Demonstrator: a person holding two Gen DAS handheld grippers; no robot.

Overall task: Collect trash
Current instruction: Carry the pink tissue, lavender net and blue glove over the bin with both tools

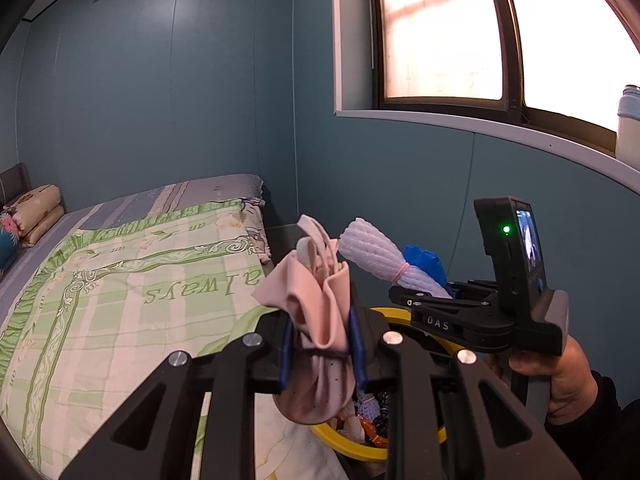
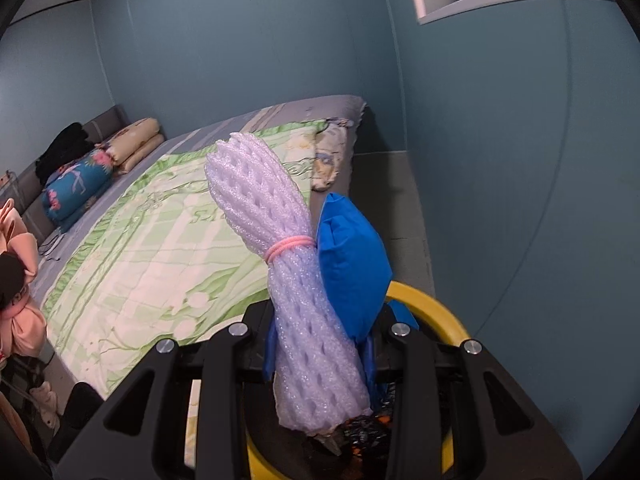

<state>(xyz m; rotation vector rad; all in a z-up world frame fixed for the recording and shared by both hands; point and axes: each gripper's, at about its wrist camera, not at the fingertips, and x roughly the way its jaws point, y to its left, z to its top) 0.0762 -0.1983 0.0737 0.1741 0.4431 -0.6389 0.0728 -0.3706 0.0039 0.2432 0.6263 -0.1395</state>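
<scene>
My left gripper (image 1: 322,354) is shut on a crumpled pink rubber glove (image 1: 316,312) and holds it above a yellow-rimmed trash bin (image 1: 394,314) with wrappers inside. My right gripper (image 2: 320,354) is shut on a white foam-net bundle (image 2: 292,264) tied with a pink band, together with a blue plastic piece (image 2: 352,256). It holds them over the same yellow bin (image 2: 432,304). The right gripper with its bundle (image 1: 376,252) also shows in the left wrist view, just right of the glove. The pink glove (image 2: 20,280) shows at the left edge of the right wrist view.
A bed with a green and white quilt (image 1: 120,292) lies to the left, pillows (image 2: 132,144) at its far end. A teal wall (image 2: 500,180) stands close on the right, with a window sill (image 1: 480,128) above. A white bottle (image 1: 628,124) stands on the sill.
</scene>
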